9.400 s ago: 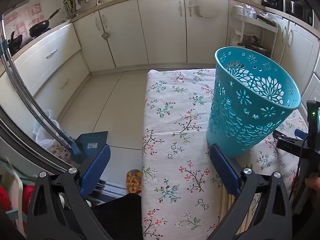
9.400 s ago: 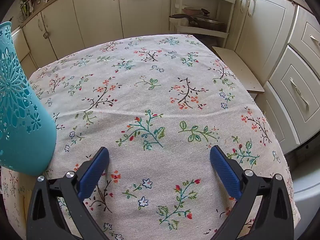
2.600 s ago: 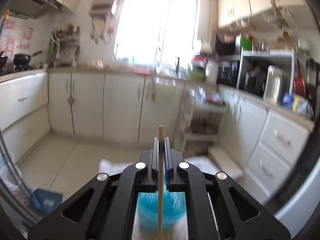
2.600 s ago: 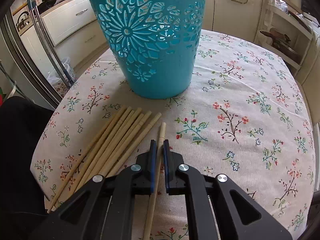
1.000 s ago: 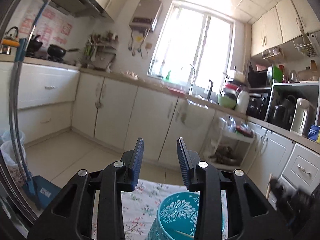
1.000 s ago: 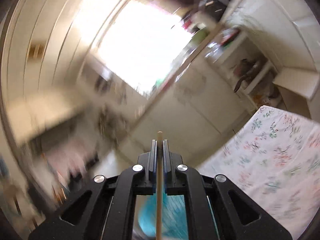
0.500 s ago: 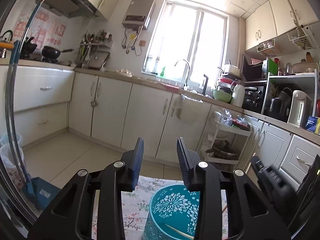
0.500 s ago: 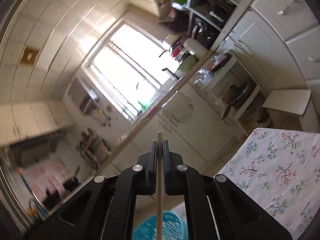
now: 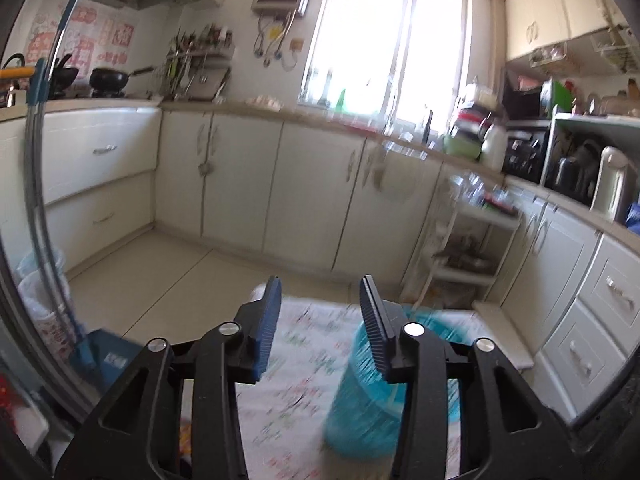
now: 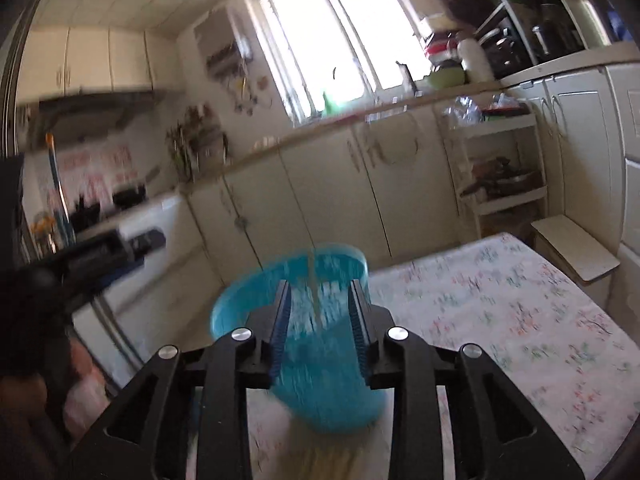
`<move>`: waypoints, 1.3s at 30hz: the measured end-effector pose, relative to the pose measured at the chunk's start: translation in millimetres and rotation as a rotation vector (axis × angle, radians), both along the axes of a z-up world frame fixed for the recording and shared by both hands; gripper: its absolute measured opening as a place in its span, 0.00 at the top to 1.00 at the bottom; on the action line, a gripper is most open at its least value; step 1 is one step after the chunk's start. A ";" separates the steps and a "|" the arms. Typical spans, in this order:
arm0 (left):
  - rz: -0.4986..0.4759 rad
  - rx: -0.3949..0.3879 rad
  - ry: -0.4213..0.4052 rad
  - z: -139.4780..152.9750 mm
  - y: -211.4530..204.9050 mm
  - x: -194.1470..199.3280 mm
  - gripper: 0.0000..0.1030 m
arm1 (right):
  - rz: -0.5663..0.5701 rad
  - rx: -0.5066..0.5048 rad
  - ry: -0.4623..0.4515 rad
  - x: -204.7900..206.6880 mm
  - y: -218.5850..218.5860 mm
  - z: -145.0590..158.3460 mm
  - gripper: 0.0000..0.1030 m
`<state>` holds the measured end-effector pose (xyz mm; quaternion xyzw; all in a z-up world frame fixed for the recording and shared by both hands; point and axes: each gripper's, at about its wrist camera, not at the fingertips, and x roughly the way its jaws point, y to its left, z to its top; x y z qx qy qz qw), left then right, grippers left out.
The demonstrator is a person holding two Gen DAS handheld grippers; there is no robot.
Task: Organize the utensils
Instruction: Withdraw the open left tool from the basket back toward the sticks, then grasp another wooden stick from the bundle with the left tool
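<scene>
The teal openwork basket (image 10: pixel 328 384) stands on the flowered tablecloth (image 10: pixel 512 320), just below and ahead of my right gripper (image 10: pixel 320 286). Its jaws are opening, and a blurred wooden chopstick (image 10: pixel 313 280) hangs loose between them over the basket's mouth, with neither pad touching it. A tan blur of more chopsticks (image 10: pixel 320 452) lies on the cloth in front of the basket. My left gripper (image 9: pixel 320 284) is above the table with its jaws opening and nothing between them. The basket (image 9: pixel 356 408) sits low right of it. The left gripper (image 10: pixel 116 248) also shows as a dark blur at the left.
Cream cabinets line the back and right walls. A white shelf rack (image 10: pixel 504 168) and a low wooden board (image 10: pixel 572 252) stand past the table's far right corner. A blue dustpan with a long handle (image 9: pixel 96 356) leans at the left. A person's hand (image 10: pixel 20 396) is at the lower left.
The right gripper's jaws have parted and let go of the chopstick they held shut; that view rolled and dipped toward the basket. The left gripper tilted down and its jaws stand a little wider.
</scene>
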<state>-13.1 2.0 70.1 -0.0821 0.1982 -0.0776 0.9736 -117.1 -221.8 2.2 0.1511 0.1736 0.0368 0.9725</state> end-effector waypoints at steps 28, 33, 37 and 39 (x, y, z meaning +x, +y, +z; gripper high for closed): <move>-0.233 0.465 0.661 -151.0 -32.5 8.9 0.54 | 0.211 -0.245 0.561 2.5 39.8 -100.8 0.89; -0.237 0.479 0.650 -152.3 -34.8 8.6 0.54 | 0.242 -0.275 0.574 0.1 33.2 -100.8 0.89; -0.245 0.485 0.643 -152.9 -37.9 6.3 0.54 | 0.234 -0.276 0.582 -1.8 28.9 -100.8 0.89; -0.247 0.487 0.642 -152.8 -39.0 5.7 0.54 | 0.229 -0.266 0.582 -1.8 26.9 -100.8 0.89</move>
